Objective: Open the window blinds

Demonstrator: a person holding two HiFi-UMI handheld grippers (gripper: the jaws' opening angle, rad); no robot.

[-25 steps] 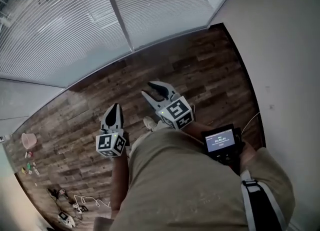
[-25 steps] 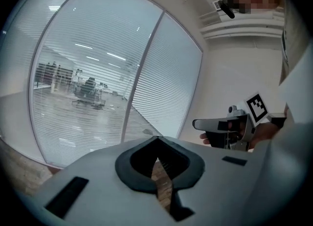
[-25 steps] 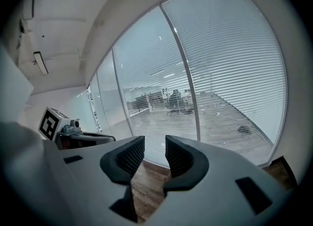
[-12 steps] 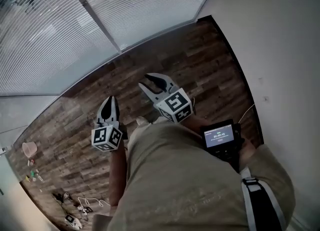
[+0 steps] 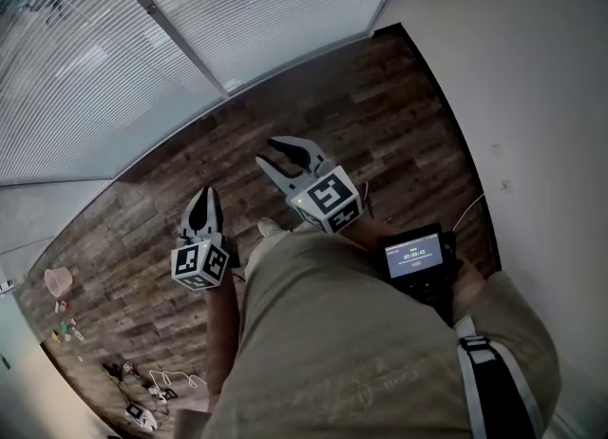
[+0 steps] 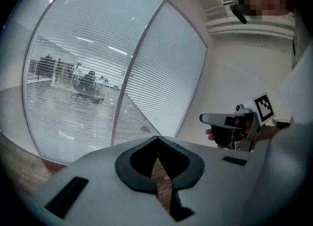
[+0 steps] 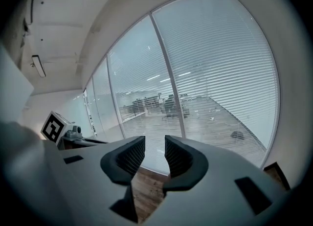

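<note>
The window blinds (image 5: 85,66) hang lowered over the glass at the top left of the head view, slats down to the floor, with a grey mullion (image 5: 161,19) between two panes. My left gripper (image 5: 202,196) is shut and holds nothing; it points at the blinds (image 6: 88,73) from over the wooden floor. My right gripper (image 5: 267,151) is open and empty, a short way from the blinds (image 7: 220,73), which fill its view. Neither gripper touches the blinds. No cord or wand shows.
A white wall (image 5: 532,95) closes the right side and meets the window in a corner. Dark wooden floor (image 5: 380,114) lies below. A screen device (image 5: 415,258) sits at the person's waist. Cables and small items (image 5: 142,390) and a pink object (image 5: 57,280) lie at the lower left.
Both grippers have come a little nearer the window along with the person. The left jaws stay shut and the right jaws stay open.
</note>
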